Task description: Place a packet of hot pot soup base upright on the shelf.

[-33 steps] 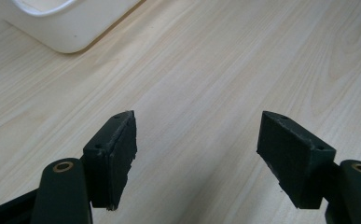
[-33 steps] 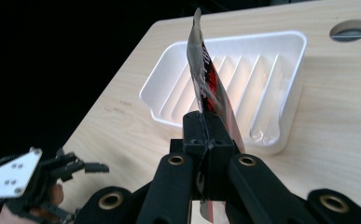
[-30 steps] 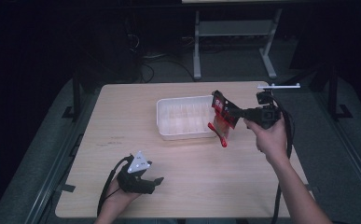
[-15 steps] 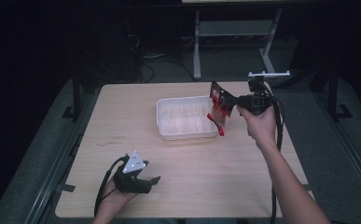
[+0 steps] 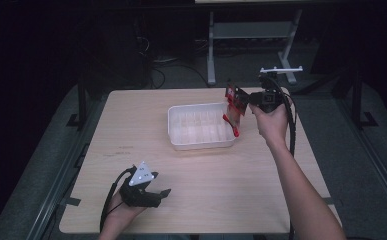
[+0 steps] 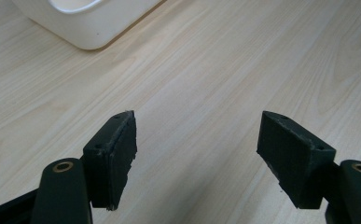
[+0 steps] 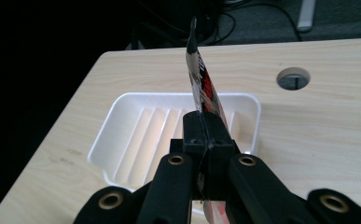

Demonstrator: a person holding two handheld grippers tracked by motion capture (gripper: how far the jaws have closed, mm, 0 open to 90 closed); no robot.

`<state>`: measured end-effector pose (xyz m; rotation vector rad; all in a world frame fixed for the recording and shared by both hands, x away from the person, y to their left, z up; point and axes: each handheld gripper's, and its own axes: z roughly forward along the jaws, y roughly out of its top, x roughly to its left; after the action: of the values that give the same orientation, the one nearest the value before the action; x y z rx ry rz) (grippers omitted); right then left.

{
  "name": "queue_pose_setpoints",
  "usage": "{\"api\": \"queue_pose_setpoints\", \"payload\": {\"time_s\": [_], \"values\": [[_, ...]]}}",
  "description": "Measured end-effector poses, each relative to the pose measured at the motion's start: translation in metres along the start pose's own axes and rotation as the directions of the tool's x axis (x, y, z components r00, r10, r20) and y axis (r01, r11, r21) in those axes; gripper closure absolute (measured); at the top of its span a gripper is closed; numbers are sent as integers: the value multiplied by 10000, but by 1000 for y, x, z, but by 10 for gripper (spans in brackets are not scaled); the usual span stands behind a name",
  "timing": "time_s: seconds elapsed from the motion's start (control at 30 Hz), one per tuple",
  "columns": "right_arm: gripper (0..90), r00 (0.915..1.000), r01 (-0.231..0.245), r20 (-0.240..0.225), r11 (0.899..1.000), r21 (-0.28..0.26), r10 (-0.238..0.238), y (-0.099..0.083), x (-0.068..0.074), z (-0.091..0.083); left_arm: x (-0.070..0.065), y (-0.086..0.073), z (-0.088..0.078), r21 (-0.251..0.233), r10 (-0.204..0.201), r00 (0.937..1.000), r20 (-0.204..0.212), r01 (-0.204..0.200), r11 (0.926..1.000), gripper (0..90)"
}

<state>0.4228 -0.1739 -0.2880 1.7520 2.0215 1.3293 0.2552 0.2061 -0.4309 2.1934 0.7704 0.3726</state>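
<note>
The red packet (image 5: 235,107) hangs clamped edge-on in the right gripper (image 5: 242,101), held in the air above the right end of the white tray (image 5: 177,131), which sits toward the far edge of the table (image 5: 131,115), a little right of its middle. In the right gripper view the packet (image 7: 202,84) stands up thin and flat out of the tightly closed jaws, with the tray (image 7: 104,140) spread below it.

My worry is the grip itself: the pads bite only a narrow strip of a slick, floppy wrapper, so a quick swing of the wrist could let it slide out, and I'd guess it would land on the tray's right rim or on the bare table beside it. Releasing while the packet hangs over that rim could also leave it propped half in, half out.

The right forearm reaches in from the near right corner, wrist raised, gripper pointing left and level. The left gripper (image 5: 146,189) rests near the near edge, left of the middle, jaws spread apart over bare wood, grasping nothing.
</note>
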Motion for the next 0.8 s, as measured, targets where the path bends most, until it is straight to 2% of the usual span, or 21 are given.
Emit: {"api": "queue_pose_setpoints", "payload": {"time_s": [0.23,0.8], "values": [[891,9991,-193,390,9998,18,192,5,-3,11,1,-1,-2,-5,-9,10000,-2,9,10000,281],[890,9939,-126,1096,9999,11,124,11,2,32,1,0,-4,-87,20,10000,6,-20,10000,281]]}}
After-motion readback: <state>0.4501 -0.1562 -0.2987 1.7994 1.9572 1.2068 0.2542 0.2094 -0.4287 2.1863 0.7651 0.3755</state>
